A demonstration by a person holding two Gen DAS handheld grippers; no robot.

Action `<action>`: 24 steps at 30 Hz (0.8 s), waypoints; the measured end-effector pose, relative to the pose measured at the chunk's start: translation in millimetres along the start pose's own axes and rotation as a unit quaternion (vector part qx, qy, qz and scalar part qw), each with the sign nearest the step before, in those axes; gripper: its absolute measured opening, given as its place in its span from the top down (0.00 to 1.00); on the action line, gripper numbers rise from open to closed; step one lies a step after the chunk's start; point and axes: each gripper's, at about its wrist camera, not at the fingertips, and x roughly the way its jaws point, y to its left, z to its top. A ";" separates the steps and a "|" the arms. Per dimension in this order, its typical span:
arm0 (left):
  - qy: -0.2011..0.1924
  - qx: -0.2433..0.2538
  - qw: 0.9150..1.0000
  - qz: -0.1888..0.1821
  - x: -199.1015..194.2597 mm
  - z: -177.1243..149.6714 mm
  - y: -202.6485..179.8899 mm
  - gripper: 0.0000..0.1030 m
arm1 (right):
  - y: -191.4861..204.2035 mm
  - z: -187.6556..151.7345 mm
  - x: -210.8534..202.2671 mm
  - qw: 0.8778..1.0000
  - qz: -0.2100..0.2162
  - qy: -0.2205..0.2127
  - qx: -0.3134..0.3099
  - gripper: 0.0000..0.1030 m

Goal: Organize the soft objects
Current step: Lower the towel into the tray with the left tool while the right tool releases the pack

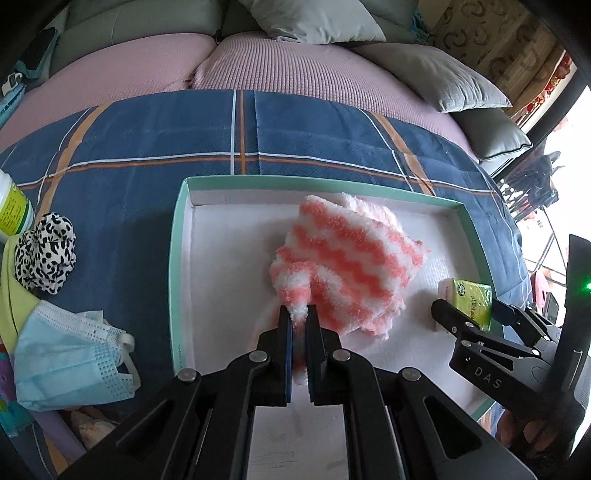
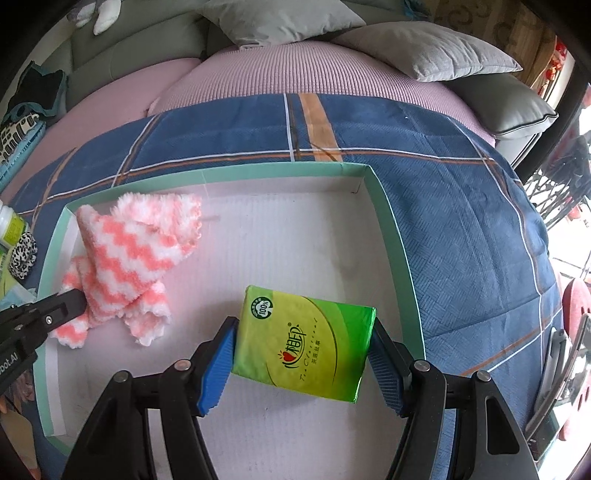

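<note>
We see a blue plaid blanket (image 1: 147,147) with orange and white lines spread across a pink textured cover (image 1: 295,62). Grey pillows (image 2: 424,55) lean at the far right, and a pale one (image 1: 314,18) sits behind the pink cover. At the left edge, on the blanket, we find a white bottle with a green label (image 1: 13,206). Just beside it rests a black and white spotted scrunchie (image 1: 44,254). Nearer to us lies a light blue face mask (image 1: 70,358), crumpled, its ear loops loose. A yellow item (image 1: 14,306) lies under the scrunchie; we cannot tell what it is.
</note>
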 end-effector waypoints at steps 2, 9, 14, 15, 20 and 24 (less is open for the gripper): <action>0.001 0.004 1.000 0.000 -0.8 -0.5 -1.0 0.93 | 0.5 -0.5 -1.1 1.000 -0.002 0.001 -0.001 0.31; -0.012 0.017 1.000 -0.003 -13.3 1.6 -6.2 0.84 | 0.2 2.6 -8.1 1.000 -0.006 0.007 -0.004 0.29; -0.022 0.028 0.999 -0.005 -25.0 2.8 -10.3 0.61 | -1.7 6.0 -19.0 1.000 -0.001 0.003 -0.008 0.24; -0.025 0.029 0.999 -0.009 -28.2 3.5 -10.8 0.60 | -1.9 7.0 -20.9 1.000 -0.002 0.001 -0.008 0.24; -0.045 0.033 0.998 -0.010 -43.4 7.6 -11.1 0.52 | -1.1 12.9 -38.8 1.000 -0.005 -0.011 -0.014 0.24; -0.058 0.043 0.997 0.002 -49.8 10.9 -10.5 0.42 | 0.5 15.6 -45.8 1.000 -0.007 -0.015 -0.017 0.24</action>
